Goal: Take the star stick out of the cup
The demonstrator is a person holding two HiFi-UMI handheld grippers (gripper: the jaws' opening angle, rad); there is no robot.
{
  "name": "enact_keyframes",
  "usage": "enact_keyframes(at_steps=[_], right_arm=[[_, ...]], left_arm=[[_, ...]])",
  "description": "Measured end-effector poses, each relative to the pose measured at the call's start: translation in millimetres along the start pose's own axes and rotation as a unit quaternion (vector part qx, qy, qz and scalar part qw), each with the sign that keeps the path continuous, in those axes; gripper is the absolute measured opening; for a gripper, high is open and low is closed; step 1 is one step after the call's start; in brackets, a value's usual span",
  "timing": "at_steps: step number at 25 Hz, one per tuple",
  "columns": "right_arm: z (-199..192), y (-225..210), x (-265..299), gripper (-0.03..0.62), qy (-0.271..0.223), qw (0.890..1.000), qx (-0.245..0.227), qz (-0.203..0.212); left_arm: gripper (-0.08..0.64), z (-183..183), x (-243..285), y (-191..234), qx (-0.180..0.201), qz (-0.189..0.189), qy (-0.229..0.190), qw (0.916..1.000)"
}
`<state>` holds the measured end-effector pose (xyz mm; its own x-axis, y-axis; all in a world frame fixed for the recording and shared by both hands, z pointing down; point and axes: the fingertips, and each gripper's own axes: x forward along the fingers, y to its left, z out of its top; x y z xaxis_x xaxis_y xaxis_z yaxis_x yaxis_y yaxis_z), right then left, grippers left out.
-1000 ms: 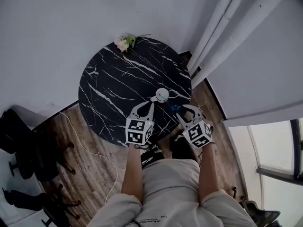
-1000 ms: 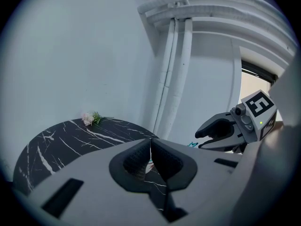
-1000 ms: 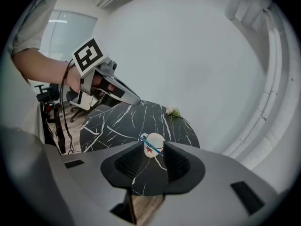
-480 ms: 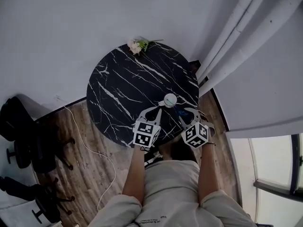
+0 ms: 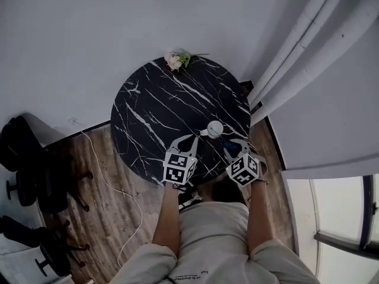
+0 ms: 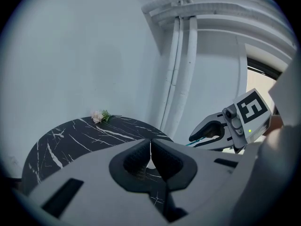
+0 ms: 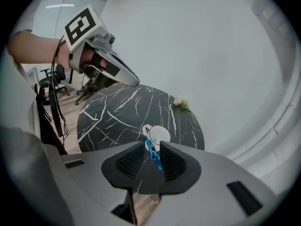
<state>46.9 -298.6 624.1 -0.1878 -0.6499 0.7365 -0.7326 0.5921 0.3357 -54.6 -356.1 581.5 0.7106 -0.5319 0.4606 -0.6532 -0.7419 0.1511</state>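
Black marble table (image 5: 160, 108), head view: cup (image 5: 215, 128) by its near right edge, flowers (image 5: 177, 59) at far edge. Left gripper view: my left gripper (image 6: 150, 146) pinched together, empty. Right gripper view: my right gripper (image 7: 151, 157) clamps the star stick (image 7: 152, 150), cup just beyond.

On the round black white-veined marble table (image 5: 160, 111): white handled cup (image 5: 215, 128) by the near right edge, small pink flower sprig (image 5: 176, 59) at the far edge. Just near of the cup, clamped between the jaws of the right gripper (image 5: 230, 144): thin blue star stick (image 7: 152, 150). Left of that, above the near edge: left gripper (image 6: 150, 145), jaws together. Right of the table: long pale curtain (image 5: 308, 52). Far left, on the wooden floor (image 5: 112, 218): black office chairs (image 5: 29, 170).
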Motion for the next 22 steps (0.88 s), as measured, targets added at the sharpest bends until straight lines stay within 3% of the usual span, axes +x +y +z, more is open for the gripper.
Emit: enact_keyframes(at_steps=[5,22], right_arm=[[-3.1,-4.3,-1.5,0.087,-0.001,1.000,0.029,-0.011],[2.2,1.4,-3.6,0.063,-0.023,0.991,0.129,-0.030]], left_arm=[[0.023,-0.3,0.8,-4.5,0.001,-0.006,-0.001,1.0000],[0.023,-8.3,-7.1,-10.0,0.001,-0.017,0.001,0.9999]])
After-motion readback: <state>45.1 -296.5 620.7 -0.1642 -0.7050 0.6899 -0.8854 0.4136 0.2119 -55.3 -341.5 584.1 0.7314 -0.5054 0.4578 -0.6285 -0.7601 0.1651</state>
